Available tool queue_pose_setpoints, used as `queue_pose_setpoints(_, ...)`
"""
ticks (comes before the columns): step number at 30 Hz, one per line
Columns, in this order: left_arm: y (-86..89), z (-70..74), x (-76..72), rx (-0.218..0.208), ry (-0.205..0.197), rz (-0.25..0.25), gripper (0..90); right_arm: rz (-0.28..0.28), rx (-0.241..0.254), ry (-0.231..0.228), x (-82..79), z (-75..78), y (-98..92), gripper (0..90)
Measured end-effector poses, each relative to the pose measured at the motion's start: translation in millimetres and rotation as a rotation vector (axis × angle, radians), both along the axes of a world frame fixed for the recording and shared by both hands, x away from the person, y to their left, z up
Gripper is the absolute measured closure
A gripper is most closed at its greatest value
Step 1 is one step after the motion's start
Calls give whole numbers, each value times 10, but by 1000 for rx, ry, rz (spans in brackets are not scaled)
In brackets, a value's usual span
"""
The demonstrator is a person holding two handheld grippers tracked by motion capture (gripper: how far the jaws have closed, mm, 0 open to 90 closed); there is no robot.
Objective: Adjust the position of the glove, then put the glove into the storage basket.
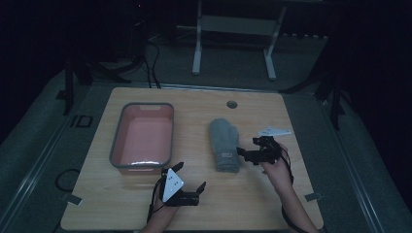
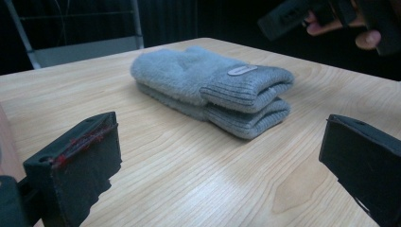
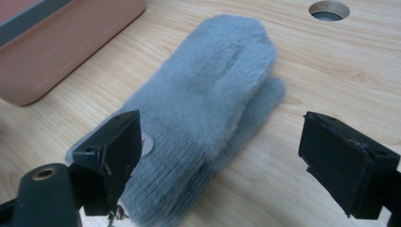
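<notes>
A pair of grey fleece mittens [image 1: 224, 143] lies stacked at the middle of the wooden table [image 1: 145, 208], cuffs toward the person. My right gripper [image 1: 247, 146] is open just right of the cuffs. In the right gripper view its gripper [image 3: 229, 156] hangs close over the mittens [image 3: 208, 109], the left jaw above the cuff and the right jaw over bare wood. My left gripper [image 1: 191, 175] is open near the front edge, below the bin and apart from the mittens. Its gripper [image 2: 220, 161] points at the mittens [image 2: 213, 85], with the right gripper [image 2: 302, 16] beyond them.
A pink bin with a grey rim [image 1: 116, 141] stands on the left half of the table; its wall [image 3: 61, 42] is in the right gripper view. A round cable hole [image 1: 231, 104] is near the far edge. A white frame [image 1: 197, 48] stands on the floor beyond.
</notes>
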State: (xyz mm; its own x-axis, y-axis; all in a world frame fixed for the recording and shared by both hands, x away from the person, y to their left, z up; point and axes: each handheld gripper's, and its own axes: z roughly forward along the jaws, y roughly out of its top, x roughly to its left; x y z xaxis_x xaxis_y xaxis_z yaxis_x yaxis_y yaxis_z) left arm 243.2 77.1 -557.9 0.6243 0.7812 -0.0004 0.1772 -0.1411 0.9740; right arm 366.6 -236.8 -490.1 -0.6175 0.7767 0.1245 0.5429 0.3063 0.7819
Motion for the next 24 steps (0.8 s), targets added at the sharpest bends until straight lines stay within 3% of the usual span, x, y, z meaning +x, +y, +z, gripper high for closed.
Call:
queue_pose_setpoints(5, -13, 91, 46, -27, 44, -18, 0, 17, -7, -11, -94, -59, -96, 142)
queue_pose_setpoints(11, -175, 194, 169, 4, 88, -58, 0, 36, -62, -74, -148, -130, -150, 143)
queue_pose_setpoints(15, -261, 307, 300, -25, 121, -90, 0, 54, -33, -108, -146, -125, -167, 145)
queue_pose_setpoints(19, -317, 410, 487, -55, 168, -107, 0, 32, -33, -126, -109, -62, -146, 143)
queue_pose_setpoints(22, -353, 456, 640, -58, 194, -101, 0, 6, 14, -89, -71, -1, -130, 132)
queue_pose_setpoints(24, -385, 481, 755, -43, 213, -84, 16, -31, -28, -86, -45, 35, -86, 116)
